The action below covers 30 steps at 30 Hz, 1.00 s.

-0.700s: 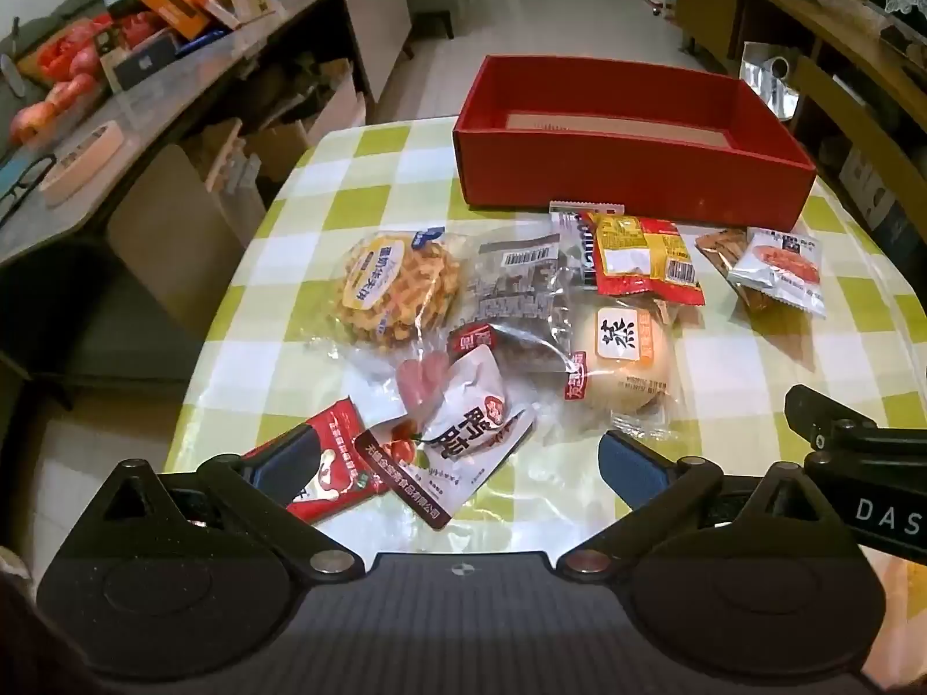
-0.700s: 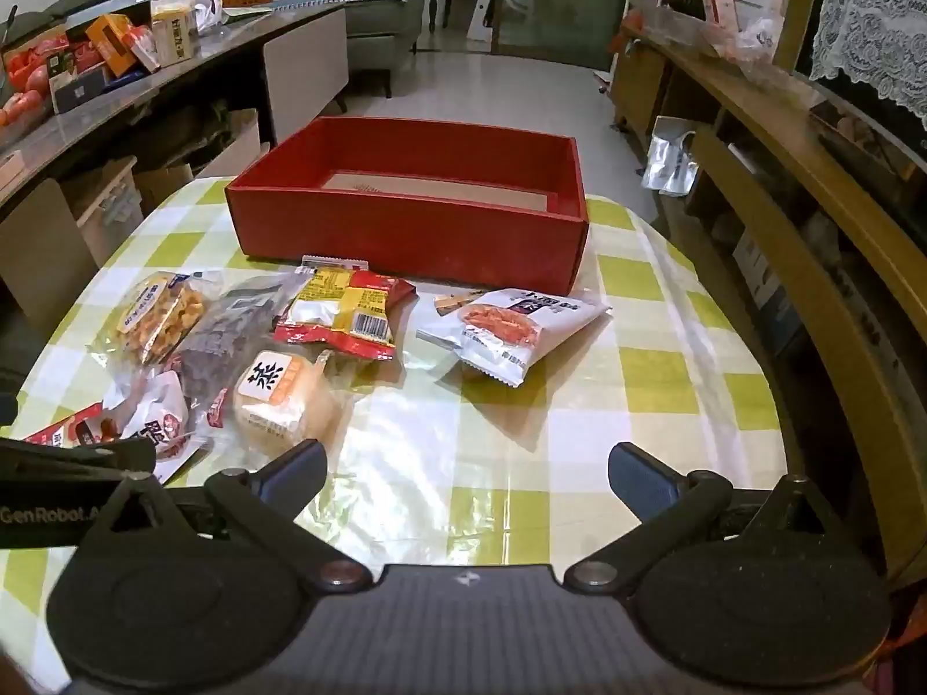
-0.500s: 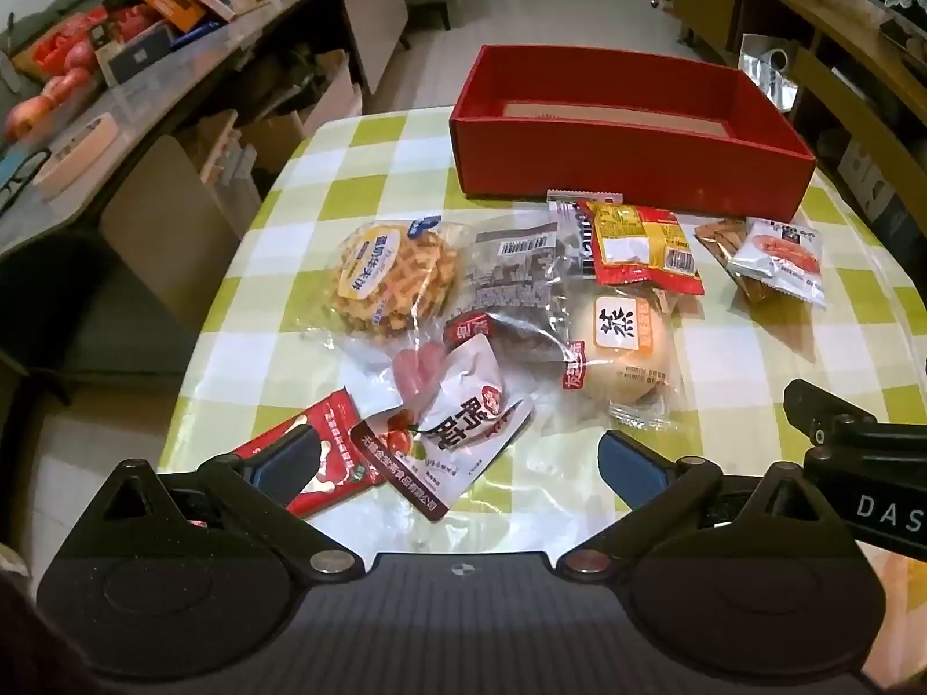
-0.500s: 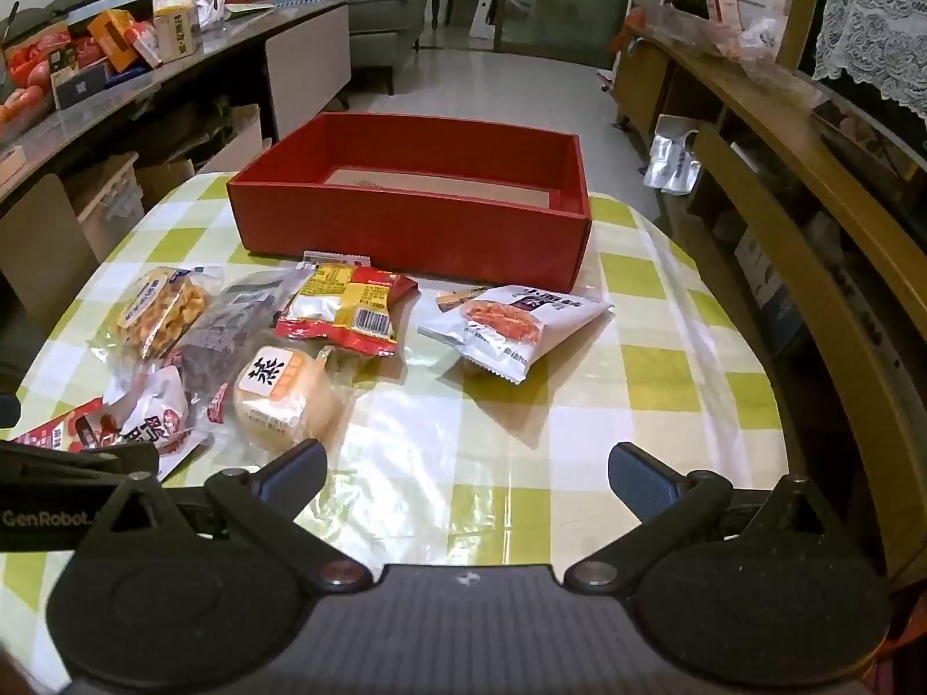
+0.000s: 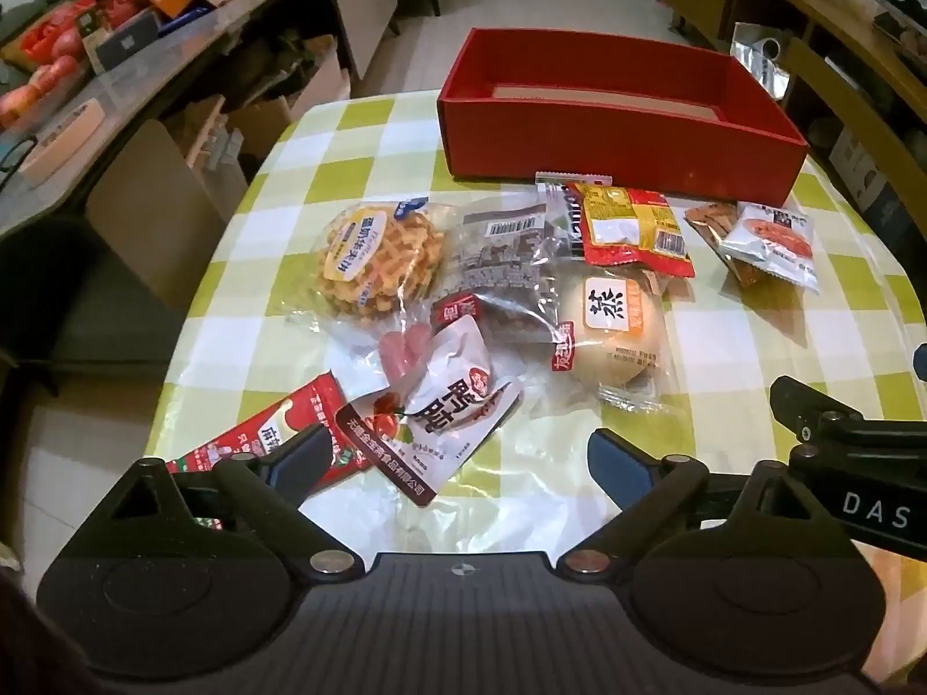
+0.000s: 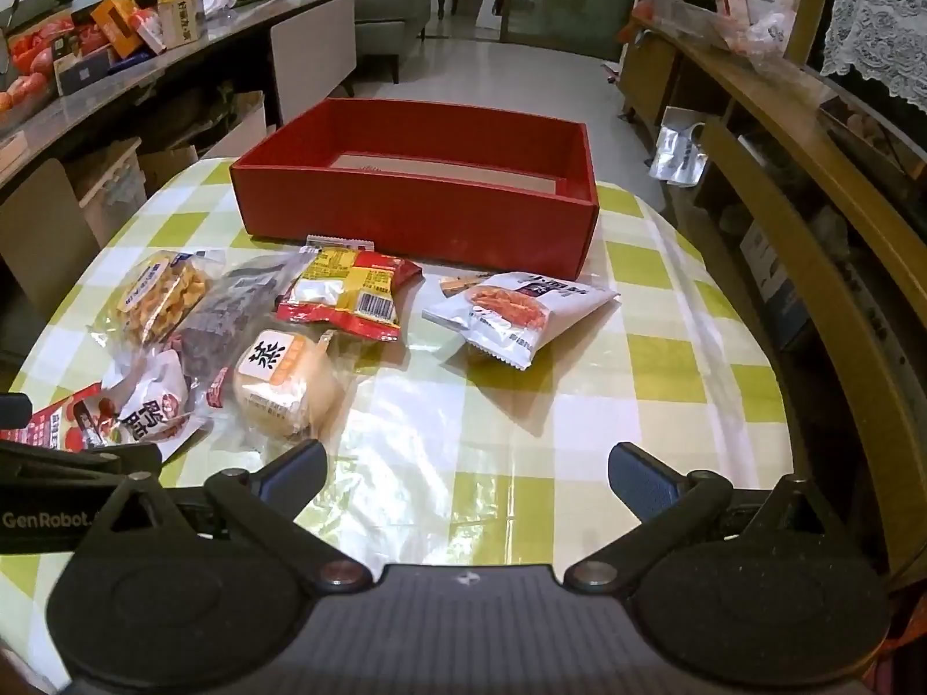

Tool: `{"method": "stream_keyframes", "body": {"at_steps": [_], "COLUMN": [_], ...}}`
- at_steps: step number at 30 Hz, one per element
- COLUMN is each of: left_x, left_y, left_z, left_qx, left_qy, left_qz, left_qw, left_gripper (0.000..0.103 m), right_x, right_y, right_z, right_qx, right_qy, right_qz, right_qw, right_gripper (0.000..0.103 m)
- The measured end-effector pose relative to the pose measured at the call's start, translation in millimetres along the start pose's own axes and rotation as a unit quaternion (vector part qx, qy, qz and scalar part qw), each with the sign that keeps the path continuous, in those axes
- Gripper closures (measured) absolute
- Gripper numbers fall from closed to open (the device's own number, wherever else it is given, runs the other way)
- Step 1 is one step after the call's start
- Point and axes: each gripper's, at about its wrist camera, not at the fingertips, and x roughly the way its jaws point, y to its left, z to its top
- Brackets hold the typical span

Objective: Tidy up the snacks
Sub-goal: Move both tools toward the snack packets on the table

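An empty red box [image 5: 620,133] [image 6: 417,214] stands at the far side of the checked table [image 5: 289,220]. Several snack packs lie in front of it: a waffle pack [image 5: 379,255], a dark clear bag [image 5: 504,255], a red-yellow pack [image 5: 628,223] [image 6: 347,289], a round bun [image 5: 617,330] [image 6: 284,382], a white duck-neck pack [image 5: 446,411], a red pack [image 5: 272,440] and a white-orange pack [image 5: 773,243] [image 6: 515,307]. My left gripper [image 5: 460,457] is open, just above the white and red packs. My right gripper [image 6: 466,469] is open over bare table.
A long counter with boxes and fruit [image 5: 87,52] runs along the left. A wooden shelf unit [image 6: 811,185] stands close to the table's right edge. The right gripper's side [image 5: 851,446] shows at the right of the left wrist view.
Both grippers have moved slightly forward and lower toward the snacks. Jaws stay open. Nothing on the table has moved.
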Motion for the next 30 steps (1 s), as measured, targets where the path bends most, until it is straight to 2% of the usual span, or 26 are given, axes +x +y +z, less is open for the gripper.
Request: {"method": "stream_keyframes", "body": {"at_steps": [9,14,20,30], "left_x": [3,6,7,7], "left_y": [2,2,-1,5], "left_z": [-1,-5,-10,-10], "left_qx": [0.003,0.009,0.031,0.038], "left_qy": [0.009,0.023,0.02,0.016], "left_qz": [-0.003,-0.025,-0.021,-0.021], "left_qw": [1.0,0.9994,0.9991,0.9989], "left_gripper": [0.007,0.012,0.01,0.005], "right_x": [1,3,5,9], "right_y": [2,2,3,7], "right_z": [-1,-2,-2,-2], "right_qx": [-0.006,-0.008,-0.01,-0.019], "right_qy": [0.004,0.008,0.011,0.019], "right_qz": [0.0,0.001,0.004,0.007], "right_qw": [1.0,1.0,1.0,1.0], "right_gripper": [0.0,0.0,0.0,0.0]}}
